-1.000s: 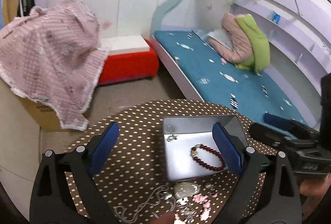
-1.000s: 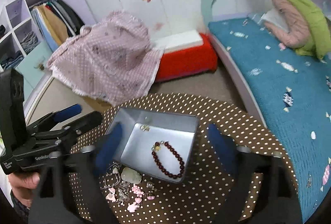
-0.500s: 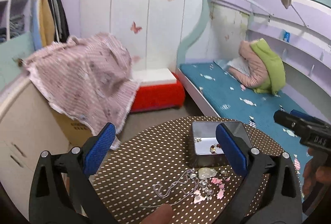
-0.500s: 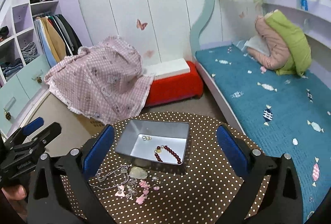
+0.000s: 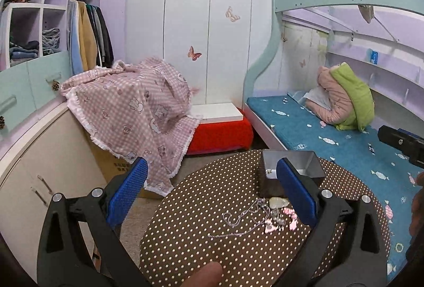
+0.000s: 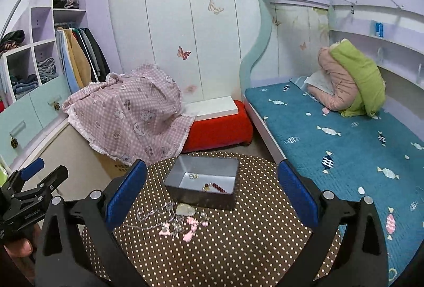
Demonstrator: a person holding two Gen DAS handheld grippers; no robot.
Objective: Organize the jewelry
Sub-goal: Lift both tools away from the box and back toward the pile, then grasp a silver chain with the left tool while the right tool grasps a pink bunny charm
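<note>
A bed point(image 6: 344, 133) with a teal fish-print cover is seen along the right, and a pink and green bundle of bedding point(image 6: 349, 80) is piled at its far end. A pink checked blanket point(image 6: 132, 117) is draped over a cardboard box on the left, with a red bench point(image 6: 220, 128) beside it against the white wardrobe doors. A round table point(image 6: 238, 247) covered in brown cloth with pale dots is placed in the foreground, next to the bed.

A grey metal tin point(image 6: 204, 182) is set open on the far part of the table. A dark red bead bracelet point(image 6: 216, 187) and a few small pale pieces are held inside it. Just in front of the tin, on the cloth, a loose heap of jewellery is laid out: a silver chain point(image 6: 151, 215), a pale stone pendant point(image 6: 185, 209) and several pink charms point(image 6: 190, 227).

The right gripper point(image 6: 212, 197) is held above the near part of the table with its blue-padded jaws spread wide and nothing between them. The left gripper point(image 5: 212, 194) is likewise spread wide and empty, raised over the table's left side; it is also seen at the left edge of the right wrist view, gripped by a hand point(image 6: 18, 244).
</note>
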